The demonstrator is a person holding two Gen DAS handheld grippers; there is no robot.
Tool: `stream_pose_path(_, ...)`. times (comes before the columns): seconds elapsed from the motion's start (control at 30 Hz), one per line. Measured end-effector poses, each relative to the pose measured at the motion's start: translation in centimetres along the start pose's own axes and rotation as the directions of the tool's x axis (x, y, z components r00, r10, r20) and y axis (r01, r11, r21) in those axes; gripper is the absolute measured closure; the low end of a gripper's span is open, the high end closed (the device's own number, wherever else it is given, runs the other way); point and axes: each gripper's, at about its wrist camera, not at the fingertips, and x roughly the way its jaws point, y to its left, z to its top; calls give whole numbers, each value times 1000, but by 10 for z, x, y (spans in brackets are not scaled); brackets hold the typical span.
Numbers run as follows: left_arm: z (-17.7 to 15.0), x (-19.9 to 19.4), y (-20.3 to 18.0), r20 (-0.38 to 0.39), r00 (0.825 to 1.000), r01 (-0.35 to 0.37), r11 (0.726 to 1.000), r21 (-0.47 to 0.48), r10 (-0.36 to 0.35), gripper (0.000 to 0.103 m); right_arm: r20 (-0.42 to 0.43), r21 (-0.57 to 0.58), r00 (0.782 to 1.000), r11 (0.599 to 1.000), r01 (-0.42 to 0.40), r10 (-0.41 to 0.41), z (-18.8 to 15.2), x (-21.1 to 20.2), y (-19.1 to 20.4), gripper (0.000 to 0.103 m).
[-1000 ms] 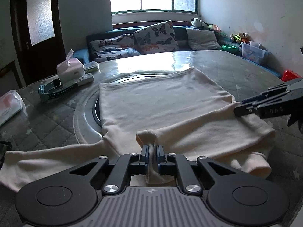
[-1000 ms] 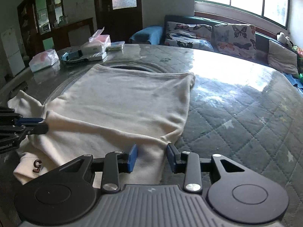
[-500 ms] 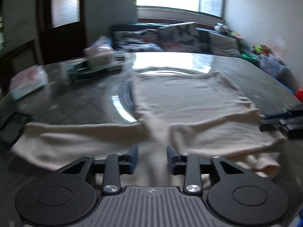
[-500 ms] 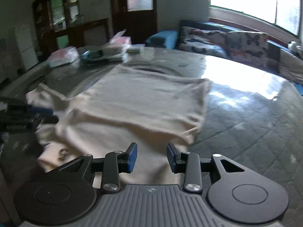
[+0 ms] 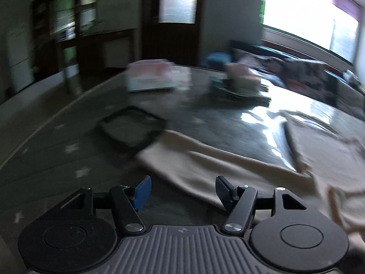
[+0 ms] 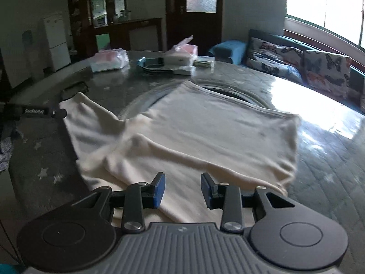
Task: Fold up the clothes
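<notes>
1. While our left gripper spreads its jaws with nothing between them, the cream garment lies just beyond and to its right on the quilted table.
2. Our right gripper hangs partly open, empty, over the garment's near edge.
3. One sleeve stretches far left.

Motion blur smears the tissue packs beyond recognition.

Daylight is admitted through the window, which is overexposed. Strong glare is reflected off the tabletop. The room's far side is left dim. The left wrist view is heavily motion-blurred; straight lines are bowed near both frames' edges.
</notes>
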Motion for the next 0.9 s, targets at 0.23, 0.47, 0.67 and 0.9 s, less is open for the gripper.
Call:
stream_pose_path(0.23, 8, 23, 27, -34, 999, -42, 995, -87, 39, 43, -39, -16, 998, 999, -45, 44, 1, 23, 18, 68)
stream_pose_path(0.47, 14, 30, 32, -23, 999, -39, 990, -134, 36, 82, -26, -8, 999, 999, -39, 39, 1, 15, 16, 68)
stream_pose_path(0.67, 17, 24, 27, 9, 1000, 11, 988, -154, -10, 98, -6, 11, 1000, 1000, -27, 27, -2, 3, 10, 68)
stream_pose_path(0.9, 31, -14, -11, 86, 985, 154, 984, -94, -146, 98, 16, 51, 1000, 999, -7, 6, -7, -7, -1, 68)
